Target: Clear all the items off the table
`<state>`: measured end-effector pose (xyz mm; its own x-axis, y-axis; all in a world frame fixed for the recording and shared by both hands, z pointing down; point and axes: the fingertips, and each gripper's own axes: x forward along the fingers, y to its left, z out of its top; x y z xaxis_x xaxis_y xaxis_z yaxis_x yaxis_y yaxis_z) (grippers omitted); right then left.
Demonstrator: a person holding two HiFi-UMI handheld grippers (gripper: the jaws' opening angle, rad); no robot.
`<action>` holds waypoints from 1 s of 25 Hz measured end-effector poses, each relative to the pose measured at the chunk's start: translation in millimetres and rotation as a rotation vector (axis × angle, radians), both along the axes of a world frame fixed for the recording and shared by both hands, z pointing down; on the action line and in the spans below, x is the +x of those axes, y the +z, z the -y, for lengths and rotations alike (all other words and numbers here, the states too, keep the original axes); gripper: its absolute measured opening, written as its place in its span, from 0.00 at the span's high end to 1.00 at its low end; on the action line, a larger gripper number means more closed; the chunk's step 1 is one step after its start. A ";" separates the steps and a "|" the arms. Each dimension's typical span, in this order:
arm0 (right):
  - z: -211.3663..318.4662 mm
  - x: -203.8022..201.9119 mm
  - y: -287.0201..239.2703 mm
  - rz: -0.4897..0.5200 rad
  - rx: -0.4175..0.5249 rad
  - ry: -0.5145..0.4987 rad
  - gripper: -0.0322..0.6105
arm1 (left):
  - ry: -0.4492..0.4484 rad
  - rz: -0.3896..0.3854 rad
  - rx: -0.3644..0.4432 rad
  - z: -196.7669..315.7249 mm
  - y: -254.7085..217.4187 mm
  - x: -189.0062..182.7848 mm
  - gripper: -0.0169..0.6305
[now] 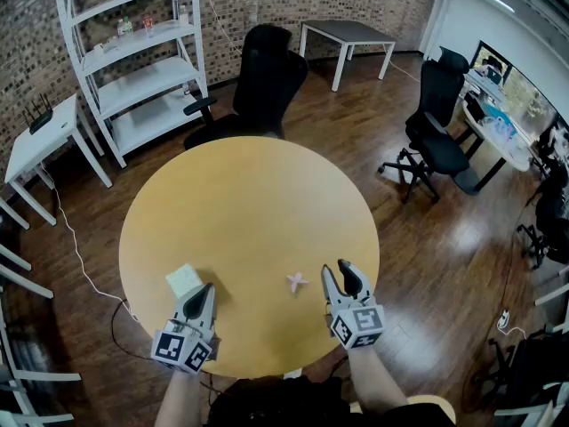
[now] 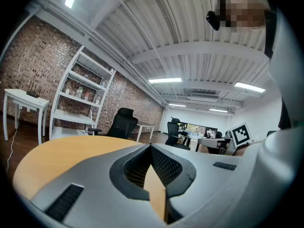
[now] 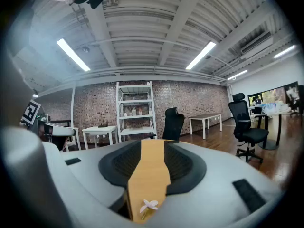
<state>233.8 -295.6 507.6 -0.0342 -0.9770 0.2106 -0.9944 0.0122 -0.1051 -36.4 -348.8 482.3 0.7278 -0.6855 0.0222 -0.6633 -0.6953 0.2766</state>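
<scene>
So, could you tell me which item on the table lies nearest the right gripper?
The small pink flower, close by the right gripper; the pale square pad lies over by the left gripper.

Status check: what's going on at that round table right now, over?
Left gripper jaws shut, empty. Right gripper jaws open, nothing gripped. Pink flower and pale pad on table. Nothing in the way.

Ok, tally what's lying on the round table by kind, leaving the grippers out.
pale square pad: 1
small pink flower: 1
Total: 2 items on the round table
</scene>
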 end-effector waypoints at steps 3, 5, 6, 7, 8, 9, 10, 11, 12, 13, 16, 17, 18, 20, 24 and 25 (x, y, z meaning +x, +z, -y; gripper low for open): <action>23.0 0.6 20.7 -0.012 -0.050 -0.017 0.70 | 0.001 0.012 -0.028 14.7 14.3 5.4 0.99; 33.9 -1.2 42.2 -0.016 -0.105 -0.029 0.70 | 0.002 0.021 -0.050 19.9 25.4 5.6 0.99; 37.0 -3.1 56.1 -0.018 -0.143 -0.037 0.70 | 0.001 0.026 -0.065 20.3 32.1 4.6 0.99; 38.7 -5.7 71.6 -0.020 -0.187 -0.047 0.64 | -0.001 0.030 -0.083 19.5 39.6 2.9 0.99; 39.7 -8.8 87.7 -0.021 -0.234 -0.058 0.59 | -0.004 0.034 -0.102 18.2 47.2 0.9 0.99; 40.2 -12.0 103.4 -0.024 -0.279 -0.069 0.59 | -0.008 0.037 -0.122 16.8 54.6 -0.9 0.99; 40.6 -15.3 118.1 -0.027 -0.318 -0.081 0.59 | -0.010 0.041 -0.140 15.4 61.6 -2.2 0.99; 40.8 -18.5 131.8 -0.033 -0.353 -0.092 0.59 | -0.012 0.045 -0.156 13.8 68.1 -2.5 0.99; 40.8 -21.3 144.9 -0.040 -0.385 -0.103 0.59 | -0.011 0.050 -0.169 11.8 74.2 -2.2 0.99; 40.6 -23.5 157.3 -0.049 -0.414 -0.112 0.59 | -0.009 0.056 -0.181 9.5 79.8 -1.4 0.99; 40.4 -26.6 189.2 -0.069 -0.487 -0.120 0.59 | -0.006 0.070 -0.211 3.2 93.6 0.4 0.99; 40.6 -27.1 197.8 -0.069 -0.504 -0.119 0.58 | -0.007 0.074 -0.221 1.7 97.6 0.3 0.99; 40.5 -27.3 205.8 -0.067 -0.521 -0.117 0.54 | -0.010 0.079 -0.229 0.2 101.3 0.0 0.99; 40.4 -27.0 219.3 -0.067 -0.551 -0.110 0.53 | -0.012 0.087 -0.243 -2.6 107.1 -0.5 0.99; 43.1 -27.8 235.0 -0.077 -0.578 -0.091 0.54 | -0.012 0.095 -0.261 -6.0 112.9 -4.6 0.99; 43.5 -28.7 238.3 -0.077 -0.585 -0.088 0.54 | -0.012 0.097 -0.264 -6.5 113.8 -6.1 0.99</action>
